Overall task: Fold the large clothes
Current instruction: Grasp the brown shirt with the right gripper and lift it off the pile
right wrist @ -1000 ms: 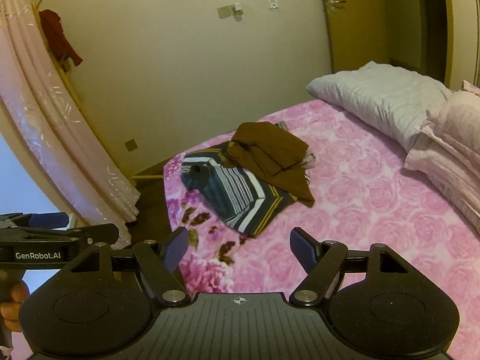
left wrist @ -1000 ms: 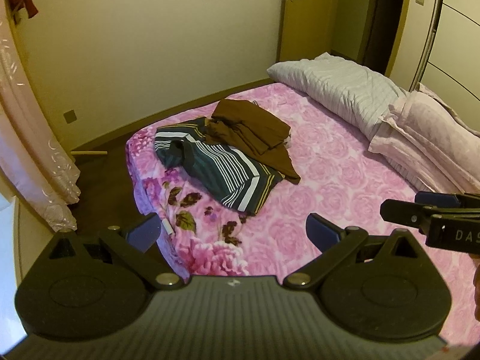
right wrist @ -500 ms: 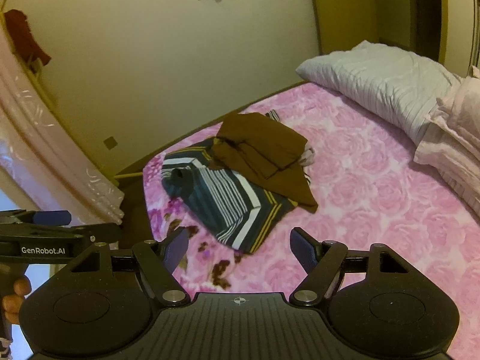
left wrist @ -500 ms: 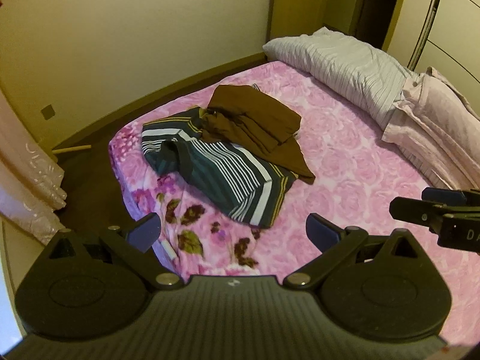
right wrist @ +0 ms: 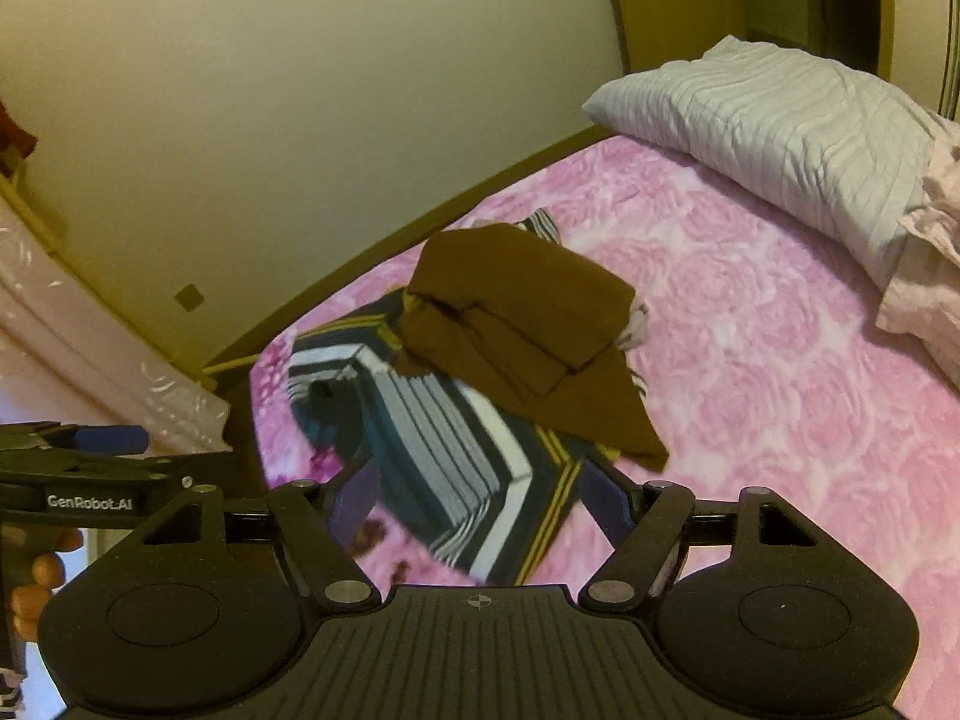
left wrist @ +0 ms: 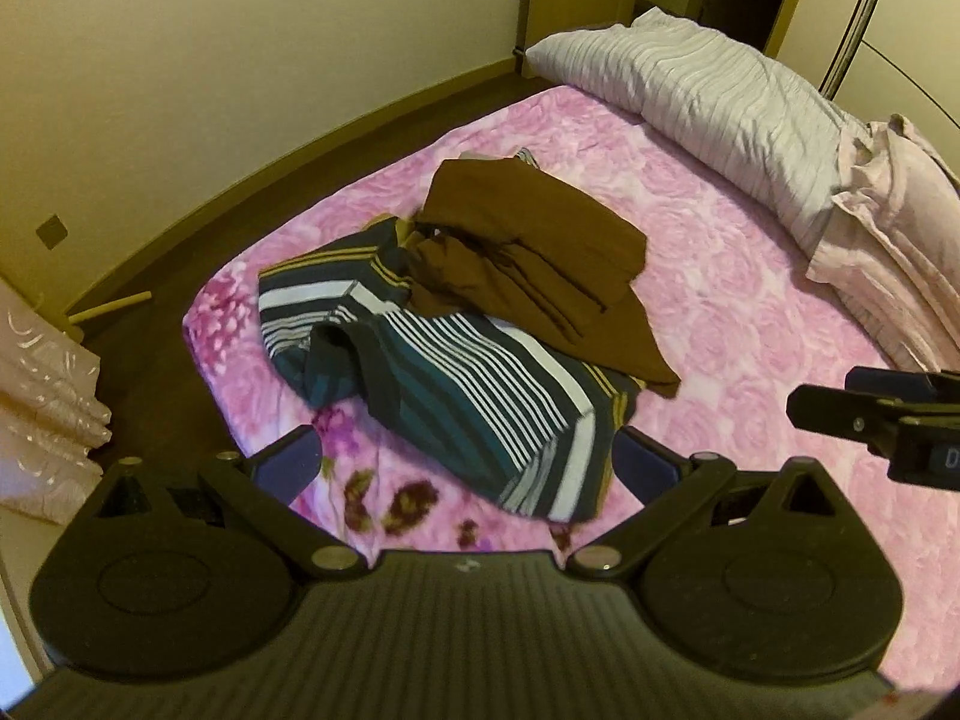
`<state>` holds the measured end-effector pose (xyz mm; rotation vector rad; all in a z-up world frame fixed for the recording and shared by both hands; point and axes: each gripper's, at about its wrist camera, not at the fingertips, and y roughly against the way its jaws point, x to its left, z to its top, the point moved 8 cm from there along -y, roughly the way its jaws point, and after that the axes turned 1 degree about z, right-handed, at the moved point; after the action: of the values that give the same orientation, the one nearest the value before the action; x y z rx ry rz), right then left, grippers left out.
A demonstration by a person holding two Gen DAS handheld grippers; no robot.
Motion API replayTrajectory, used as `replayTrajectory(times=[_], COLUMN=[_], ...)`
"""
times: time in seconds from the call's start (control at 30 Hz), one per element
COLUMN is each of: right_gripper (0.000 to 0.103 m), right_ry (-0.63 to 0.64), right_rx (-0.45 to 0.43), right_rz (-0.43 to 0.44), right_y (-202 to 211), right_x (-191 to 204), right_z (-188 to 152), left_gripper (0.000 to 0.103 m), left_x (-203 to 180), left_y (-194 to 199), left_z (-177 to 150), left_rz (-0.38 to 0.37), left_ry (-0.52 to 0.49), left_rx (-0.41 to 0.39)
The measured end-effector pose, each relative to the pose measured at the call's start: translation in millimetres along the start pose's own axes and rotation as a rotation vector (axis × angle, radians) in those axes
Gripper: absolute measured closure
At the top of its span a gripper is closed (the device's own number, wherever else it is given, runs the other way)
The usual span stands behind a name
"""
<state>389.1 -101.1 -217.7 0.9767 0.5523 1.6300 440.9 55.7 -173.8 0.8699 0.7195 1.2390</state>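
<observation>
A dark striped garment [left wrist: 468, 396] [right wrist: 456, 468] lies crumpled near the foot corner of the pink floral bed [left wrist: 750, 312] [right wrist: 780, 372]. A brown garment [left wrist: 540, 252] [right wrist: 528, 324], loosely folded, rests partly on top of it. My left gripper [left wrist: 465, 468] hovers open above the near end of the striped garment, holding nothing. My right gripper [right wrist: 477, 498] is also open and empty, above the same garment's near corner. The right gripper's tip [left wrist: 870, 420] shows at the right of the left wrist view. The left gripper's tip [right wrist: 102, 456] shows at the left of the right wrist view.
A grey-white pillow [left wrist: 708, 96] [right wrist: 780, 120] and a pale pink quilt [left wrist: 888, 252] lie at the head of the bed. A wall [left wrist: 240, 60] and dark floor [left wrist: 150, 360] border the bed's far side. A pink curtain [left wrist: 42, 384] hangs left. A hand [right wrist: 42, 576] holds the left gripper.
Both grippers have moved forward and down toward the clothes, which now look larger and sit lower in each view. Both stay open.
</observation>
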Motion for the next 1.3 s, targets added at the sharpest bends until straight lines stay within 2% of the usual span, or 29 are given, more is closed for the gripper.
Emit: replayTrajectory(times=[0.23, 0.53, 0.9, 1.2, 1.23, 1.27, 1.3], right_gripper=[0.038, 0.047, 0.050, 0.049, 0.053, 0.079, 0.089], right_ry=[0.064, 0.143, 0.250, 0.405, 0.423, 0.437, 0.448], right_rx=[-0.006, 0.000, 0.019, 0.023, 0.024, 0.022, 0.014], right_rz=[-0.059, -0.080, -0.131, -0.151, -0.153, -0.153, -0.136], right_y=[-73, -171, -264, -313, -318, -321, -321], right_x=[-10, -22, -35, -26, -25, -25, -24], right_z=[39, 75, 89, 86, 84, 83, 84], left_gripper=[0.001, 0.002, 0.002, 0.002, 0.002, 0.003, 0.004], left_x=[21, 42, 51, 53, 53, 54, 54], left_y=[-65, -149, -232, -270, -272, -274, -274], left_z=[40, 82, 109, 117, 117, 117, 117], left_rz=[0.006, 0.011, 0.016, 0.026, 0.028, 0.030, 0.031], left_ry=[0.014, 0.016, 0.026, 0.016, 0.014, 0.012, 0.010], left_rx=[0.040, 0.074, 0.106, 0.125, 0.127, 0.129, 0.129])
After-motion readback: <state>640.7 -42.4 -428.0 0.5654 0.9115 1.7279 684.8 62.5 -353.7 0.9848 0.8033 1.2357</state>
